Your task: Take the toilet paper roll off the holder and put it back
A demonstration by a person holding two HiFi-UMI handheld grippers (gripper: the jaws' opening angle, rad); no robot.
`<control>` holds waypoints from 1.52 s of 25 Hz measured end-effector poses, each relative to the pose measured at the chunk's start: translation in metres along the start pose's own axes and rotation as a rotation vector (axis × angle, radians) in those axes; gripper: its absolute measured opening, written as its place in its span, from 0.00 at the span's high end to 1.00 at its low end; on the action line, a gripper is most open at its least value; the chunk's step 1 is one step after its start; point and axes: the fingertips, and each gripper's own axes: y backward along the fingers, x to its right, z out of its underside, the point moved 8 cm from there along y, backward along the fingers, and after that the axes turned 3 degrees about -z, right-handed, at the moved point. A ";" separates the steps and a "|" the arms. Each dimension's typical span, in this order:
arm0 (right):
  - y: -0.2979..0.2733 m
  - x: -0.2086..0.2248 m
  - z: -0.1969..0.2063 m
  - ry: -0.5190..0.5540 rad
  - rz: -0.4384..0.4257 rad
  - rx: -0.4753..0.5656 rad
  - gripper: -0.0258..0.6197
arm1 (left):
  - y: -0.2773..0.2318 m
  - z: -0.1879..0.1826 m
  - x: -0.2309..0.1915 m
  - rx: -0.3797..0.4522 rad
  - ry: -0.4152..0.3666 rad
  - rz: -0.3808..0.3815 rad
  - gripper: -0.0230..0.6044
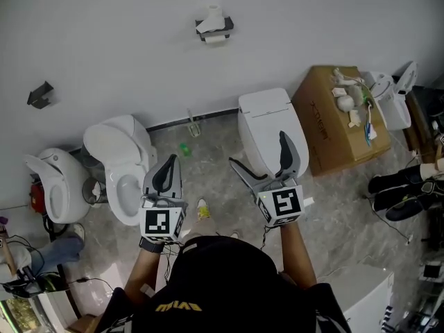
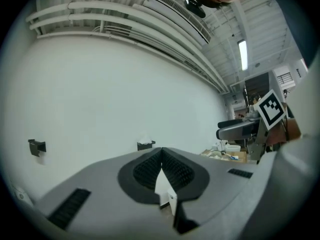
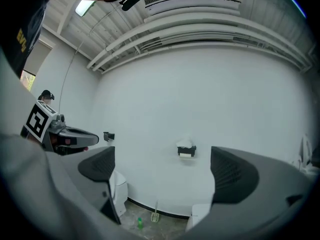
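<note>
Well, the left gripper (image 1: 166, 175) is hovering, jaws together, empty. At twelve o'clock the toilet paper roll (image 1: 214, 12) is sitting atop its holder (image 1: 225, 26), likely light and squashy: pinch its sides gently. The right gripper (image 1: 266, 159) is gaping, empty.

Floor (image 1: 215, 141) under you: grey marble tile. Standing on it along the wall: open toilet (image 1: 123, 168), green bottle (image 1: 185, 148), closed toilet (image 1: 267, 123), and box (image 1: 329, 127) just beside that. Your wall holder (image 1: 216, 32) carries roll (image 1: 214, 12) on top.
</note>
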 end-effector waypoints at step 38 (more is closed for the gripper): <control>-0.277 0.103 0.019 0.009 0.048 -0.079 0.06 | -0.260 0.042 -0.151 -0.076 0.084 -0.009 0.95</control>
